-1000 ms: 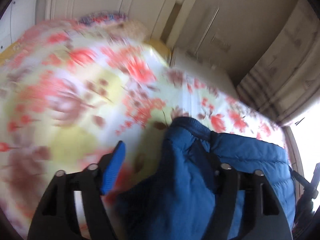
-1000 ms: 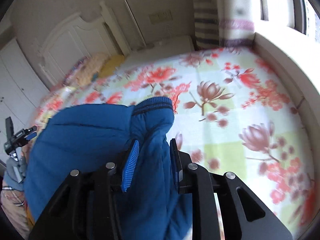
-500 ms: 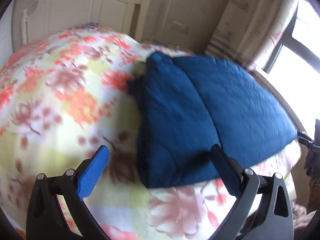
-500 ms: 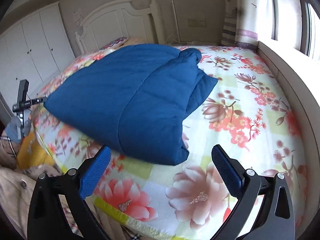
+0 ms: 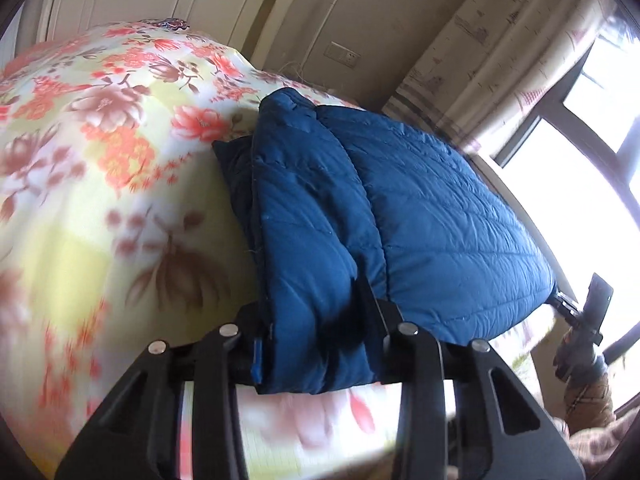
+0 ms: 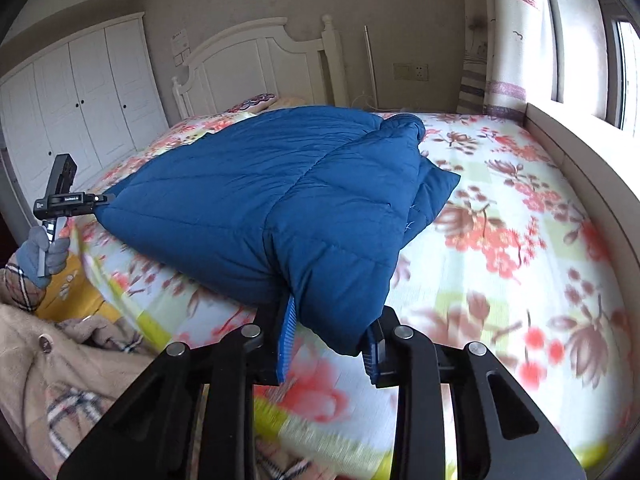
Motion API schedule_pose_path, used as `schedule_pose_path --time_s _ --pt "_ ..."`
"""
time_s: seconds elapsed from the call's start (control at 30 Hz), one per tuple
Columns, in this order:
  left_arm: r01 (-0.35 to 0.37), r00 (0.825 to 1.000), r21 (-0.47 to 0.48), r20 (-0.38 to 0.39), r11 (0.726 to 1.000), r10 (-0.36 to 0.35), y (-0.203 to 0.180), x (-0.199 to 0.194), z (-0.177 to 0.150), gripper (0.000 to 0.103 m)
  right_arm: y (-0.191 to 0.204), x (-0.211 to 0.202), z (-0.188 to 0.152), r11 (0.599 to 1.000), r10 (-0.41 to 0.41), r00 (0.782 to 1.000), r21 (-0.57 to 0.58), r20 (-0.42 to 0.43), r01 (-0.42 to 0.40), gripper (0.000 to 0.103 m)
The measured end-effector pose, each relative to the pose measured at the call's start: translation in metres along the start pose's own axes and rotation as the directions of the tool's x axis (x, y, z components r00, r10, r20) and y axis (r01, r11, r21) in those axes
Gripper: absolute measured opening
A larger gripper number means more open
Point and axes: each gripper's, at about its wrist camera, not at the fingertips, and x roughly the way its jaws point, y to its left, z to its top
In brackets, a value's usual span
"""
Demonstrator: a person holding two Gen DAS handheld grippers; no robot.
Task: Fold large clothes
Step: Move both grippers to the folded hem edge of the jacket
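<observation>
Gripping the jacket [image 5: 400, 216] on the bed [image 5: 100, 200]: left gripper [image 5: 316, 344] and right gripper [image 6: 330, 332], jaws just closed on its near corners.

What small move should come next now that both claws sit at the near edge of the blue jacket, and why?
Probably lift both corners together and carry the near edge toward the headboard. The left claw and right claw have just been closing, and each now pinches a near corner of the blue jacket. The jacket lies flat on the floral bedspread, sleeves folded in, so halving it looks next.
</observation>
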Motion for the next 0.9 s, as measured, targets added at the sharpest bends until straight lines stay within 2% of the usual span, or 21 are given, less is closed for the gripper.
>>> schedule_pose_path --time_s 0.2,0.27,0.3,0.37,0.4,0.43,0.47,0.5,0.53,0.6,0.67,0.7,0.8,0.9 --pt "-0.017 1.0 0.01 -0.008 1.0 0.017 -0.009 -0.028 -0.035 0.041 0.016 -0.031 -0.033 1.0 0.027 1.0 0.007 -0.017 -0.026 0.031" --pt "-0.039 0.999 0.003 0.003 0.999 0.039 -0.006 -0.031 -0.039 0.055 0.017 -0.033 -0.036 1.0 0.01 1.0 0.008 -0.022 -0.01 0.035" --pt "-0.066 0.998 -0.005 0.021 0.998 0.066 -0.005 -0.034 -0.037 0.067 0.013 -0.035 -0.034 1.0 0.012 0.999 0.023 -0.034 -0.011 0.04" --pt "-0.105 0.989 -0.026 0.104 0.994 0.107 -0.005 -0.053 -0.031 0.078 0.002 -0.048 -0.027 0.998 -0.013 1.0 0.054 -0.02 0.014 0.046" --pt "-0.118 0.981 -0.029 0.151 0.993 0.121 -0.006 -0.064 -0.027 0.091 -0.003 -0.058 -0.021 0.997 -0.033 0.999 0.068 0.016 0.032 0.06" --pt "-0.148 0.962 -0.027 0.23 0.989 0.15 -0.011 -0.081 -0.023 0.1 -0.009 -0.074 -0.01 0.991 -0.1 0.992 0.098 0.081 0.092 0.082" --pt "-0.178 0.943 -0.016 0.284 0.984 0.175 -0.016 -0.092 -0.02 0.101 -0.012 -0.083 0.0 0.982 -0.158 0.98 0.126 0.119 0.143 0.094" --pt "-0.227 0.916 0.014 0.344 0.974 0.208 -0.026 -0.103 -0.012 0.101 -0.013 -0.092 0.012 0.973 -0.202 0.965 0.148 0.167 0.178 0.099" --pt "-0.269 0.9 0.055 0.37 0.962 0.23 -0.039 -0.106 -0.001 0.101 -0.012 -0.098 0.031 0.972 -0.208 0.952 0.153 0.224 0.177 0.099" --pt "-0.344 0.882 0.126 0.383 0.93 0.275 -0.066 -0.099 0.024 0.101 -0.002 -0.091 0.065 0.974 -0.214 0.94 0.136 0.267 0.183 0.099" --pt "-0.397 0.867 0.149 0.385 0.905 0.317 -0.09 -0.084 0.044 0.101 0.017 -0.066 0.103 0.969 -0.243 0.934 0.096 0.26 0.226 0.099" --pt "-0.403 0.868 0.168 0.381 0.899 0.318 -0.106 -0.07 0.059 0.101 0.029 -0.047 0.122 0.969 -0.248 0.937 0.068 0.244 0.239 0.099" --pt "-0.371 0.899 0.235 0.334 0.898 0.283 -0.144 -0.018 0.1 0.101 0.064 0.02 0.174 0.958 -0.28 0.944 -0.005 0.174 0.285 0.099" --pt "-0.379 0.918 0.265 0.23 0.887 0.323 -0.171 0.055 0.14 0.101 0.09 0.096 0.207 0.973 -0.229 0.973 -0.04 0.017 0.229 0.096"
